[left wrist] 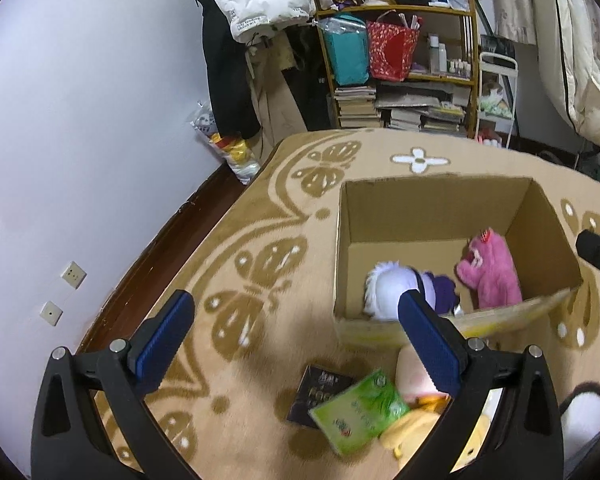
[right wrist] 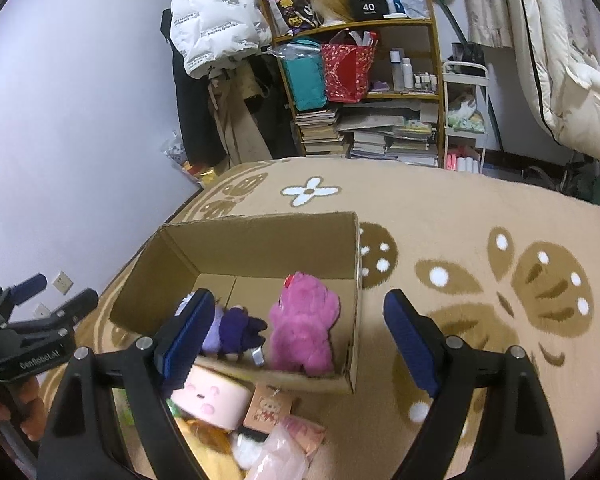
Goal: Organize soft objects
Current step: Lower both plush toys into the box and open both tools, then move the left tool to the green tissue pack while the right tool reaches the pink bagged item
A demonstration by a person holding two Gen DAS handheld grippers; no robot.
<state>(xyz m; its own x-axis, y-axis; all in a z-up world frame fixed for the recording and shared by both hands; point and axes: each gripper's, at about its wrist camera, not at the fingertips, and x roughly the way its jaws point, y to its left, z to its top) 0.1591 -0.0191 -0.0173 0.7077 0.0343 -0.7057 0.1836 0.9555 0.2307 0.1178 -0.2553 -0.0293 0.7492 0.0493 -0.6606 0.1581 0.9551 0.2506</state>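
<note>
An open cardboard box (left wrist: 440,216) (right wrist: 260,240) sits on the patterned rug. Inside lie a pink plush bear (left wrist: 490,270) (right wrist: 302,322) and a white-and-purple plush (left wrist: 392,284) (right wrist: 236,326). In front of the box lies a pile: a pink round plush face (right wrist: 210,394) (left wrist: 410,372), a yellow plush (left wrist: 420,422) (right wrist: 208,444), a green packet (left wrist: 358,410), a dark booklet (left wrist: 314,394), a small pink card (right wrist: 266,406) and a pink plastic bag (right wrist: 284,452). My left gripper (left wrist: 296,318) is open and empty above the rug, left of the box. My right gripper (right wrist: 300,326) is open and empty over the box's near edge.
The beige rug (right wrist: 480,240) with brown butterflies covers the floor. A shelf (left wrist: 400,60) (right wrist: 360,64) with bags, bottles and stacked books stands at the back. Coats hang beside it. A white wall (left wrist: 80,120) is to the left. Bedding hangs at right (right wrist: 572,80).
</note>
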